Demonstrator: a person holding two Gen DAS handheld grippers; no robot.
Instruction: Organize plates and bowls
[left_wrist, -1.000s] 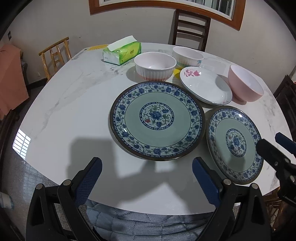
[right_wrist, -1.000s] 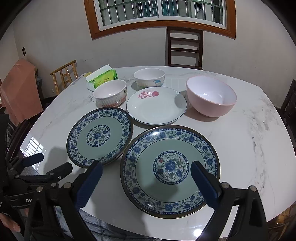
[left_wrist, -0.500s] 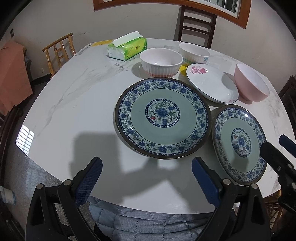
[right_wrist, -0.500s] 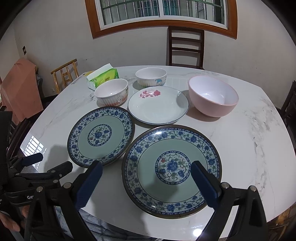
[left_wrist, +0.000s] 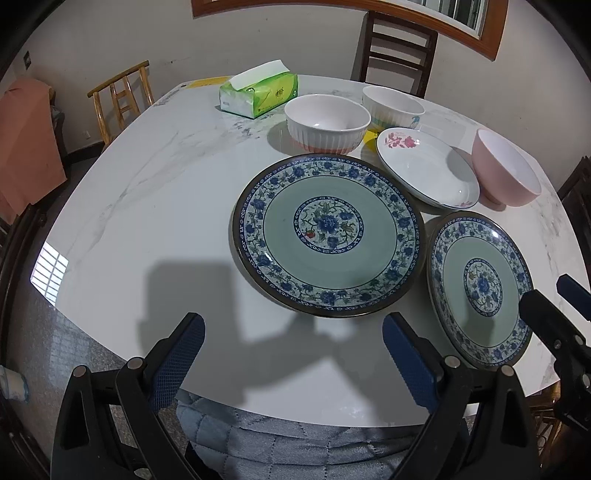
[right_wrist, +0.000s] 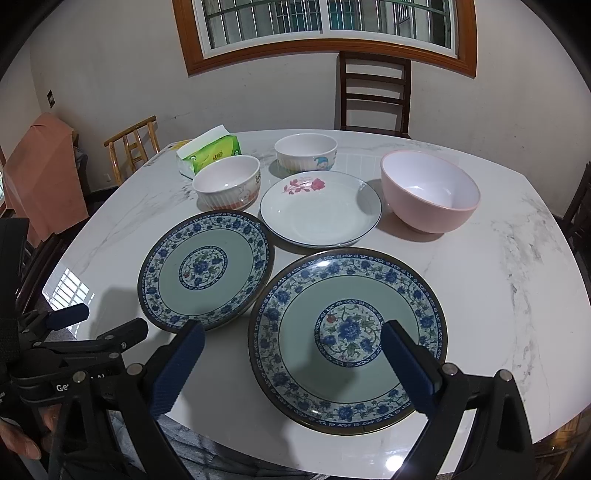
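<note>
- Both fingers wide, holding nothing: left fingers (left_wrist: 291, 354) low over bench (left_wrist: 147, 206) edge, right fingers (right_wrist: 291, 363) above the right blue plate (right_wrist: 347, 339).
- Left blue plate (right_wrist: 207, 269) at 10 o'clock from it, rims nearly touching.
- White rose plate (right_wrist: 320, 208), pink bowl (right_wrist: 430, 192), two ribbed bowls (right_wrist: 227, 186) toward 12.

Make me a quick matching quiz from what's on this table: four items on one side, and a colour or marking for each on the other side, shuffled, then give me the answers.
Column one:
1. tissue pack
2. big bowl
3. shallow white plate
4. nearest plate

Column two:
A. red flower near the rim
B. blue floral border, pale green ring
C. green wrapper
D. pink outside, white inside

Pairs: 1-C, 2-D, 3-A, 4-B
</note>
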